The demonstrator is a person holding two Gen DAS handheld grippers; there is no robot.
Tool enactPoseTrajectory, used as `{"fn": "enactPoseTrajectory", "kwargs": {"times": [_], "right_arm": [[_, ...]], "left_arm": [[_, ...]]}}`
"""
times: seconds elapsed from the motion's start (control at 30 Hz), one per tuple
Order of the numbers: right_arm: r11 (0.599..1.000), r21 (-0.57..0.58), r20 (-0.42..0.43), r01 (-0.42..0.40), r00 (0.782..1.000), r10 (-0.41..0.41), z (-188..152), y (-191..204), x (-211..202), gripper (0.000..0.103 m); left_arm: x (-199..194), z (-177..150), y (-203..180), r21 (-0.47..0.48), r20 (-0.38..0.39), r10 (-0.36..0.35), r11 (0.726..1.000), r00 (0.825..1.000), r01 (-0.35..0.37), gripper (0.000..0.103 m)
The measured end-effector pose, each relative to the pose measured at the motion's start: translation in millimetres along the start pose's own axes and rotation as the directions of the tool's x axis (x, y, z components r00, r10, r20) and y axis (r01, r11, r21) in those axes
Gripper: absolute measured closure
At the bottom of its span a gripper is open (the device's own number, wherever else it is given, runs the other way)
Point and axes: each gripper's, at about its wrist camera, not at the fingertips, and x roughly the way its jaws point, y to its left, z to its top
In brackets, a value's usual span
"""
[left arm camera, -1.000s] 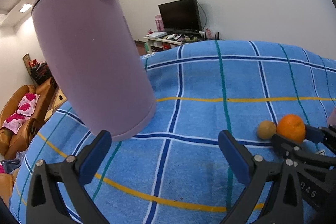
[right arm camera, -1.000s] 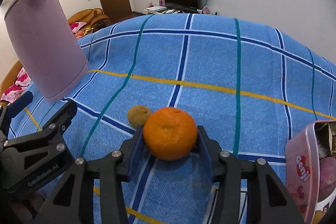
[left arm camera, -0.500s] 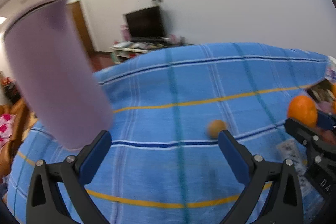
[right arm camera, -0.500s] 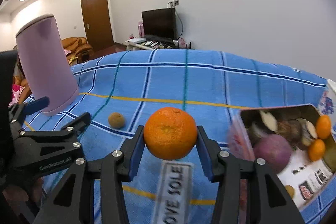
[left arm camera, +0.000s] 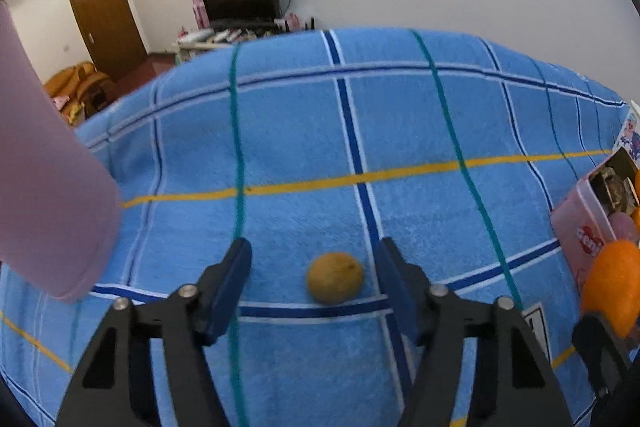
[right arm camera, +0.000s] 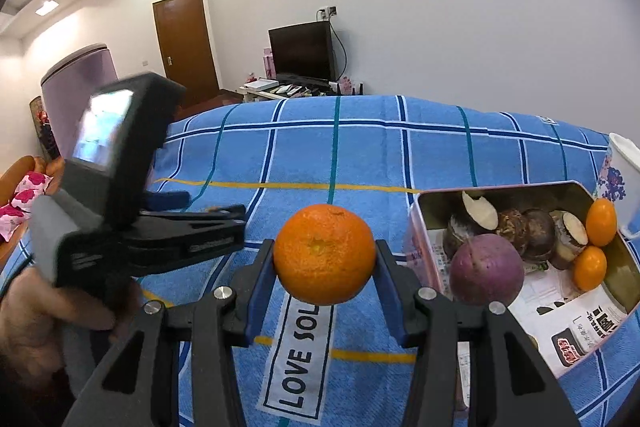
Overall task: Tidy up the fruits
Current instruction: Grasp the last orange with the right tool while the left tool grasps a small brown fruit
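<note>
In my right hand-held gripper [right arm camera: 325, 259] I held the orange [right arm camera: 324, 254] clenched between the two blue pads, lifted clear of the blue checked cloth [right arm camera: 360, 155] and sitting at the centre of the right wrist view. Just to the right of it in that frame lay the pink tin [right arm camera: 420, 227], open, with a purple round root [right arm camera: 487, 269], several cut brown roots [right arm camera: 520, 227] and two small oranges [right arm camera: 600, 217] inside, and a white paper cup [right arm camera: 618, 167] stood at the right edge behind it. My left hand-held gripper [left arm camera: 314, 277] pointed down at the cloth with the small brown fruit [left arm camera: 335, 277] lying between its pads; the jaws had just been closing, yet in the left wrist view a gap showed on each side of the fruit, so nothing was grasped and the fruit rested on the cloth in the lower middle of that frame. The lilac kettle [left arm camera: 44, 187] stood at the left edge of the left wrist view, well apart from the fruit. At the lower left of the right wrist view my left hand [right arm camera: 36, 311] gripped the handle of its tool. A white label reading LOVE SOL [right arm camera: 304, 347] lay on the cloth below the orange.
</note>
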Motion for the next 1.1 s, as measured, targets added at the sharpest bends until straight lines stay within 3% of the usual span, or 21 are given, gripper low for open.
{"fn": "enactPoseTrajectory", "kwargs": {"times": [0.07, 0.13, 0.2, 0.4, 0.57, 0.8, 1.1], "right_arm": [[1.0, -0.004, -0.008, -0.005, 1.0, 0.005, 0, 0, 1, 0.054], [1.0, -0.005, -0.016, -0.01, 1.0, 0.01, 1, 0, 3, 0.054], [1.0, 0.001, -0.018, -0.012, 1.0, 0.012, 1, -2, 4, 0.054], [1.0, 0.002, -0.019, -0.014, 1.0, 0.014, 3, -3, 6, 0.054], [1.0, -0.017, 0.029, -0.009, 1.0, 0.009, 3, -2, 0, 0.054], [0.995, -0.068, 0.109, 0.077, 0.992, -0.069, 6, 2, -10, 0.054], [0.993, -0.081, 0.12, 0.092, 0.989, -0.082, 3, -3, -20, 0.054]], "left_arm": [[3, 0, 0, -0.005, 0.011, -0.003, 1.0, 1.0, 0.004, 0.04], [3, 1, 0, -0.003, 0.015, -0.018, 1.0, 1.0, 0.018, 0.048], [2, 0, 1, -0.003, 0.016, -0.071, 0.997, 0.997, 0.071, 0.073], [-5, -5, 5, -0.007, 0.022, -0.11, 0.994, 0.994, 0.11, 0.074], [-27, -17, 6, -0.067, 0.092, -0.058, 0.996, 0.994, 0.064, 0.074], [-60, -36, -6, -0.108, 0.169, -0.006, 0.994, 0.986, 0.024, 0.074], [-81, -48, -19, -0.13, 0.235, 0.066, 0.991, 0.97, -0.036, 0.074]]}}
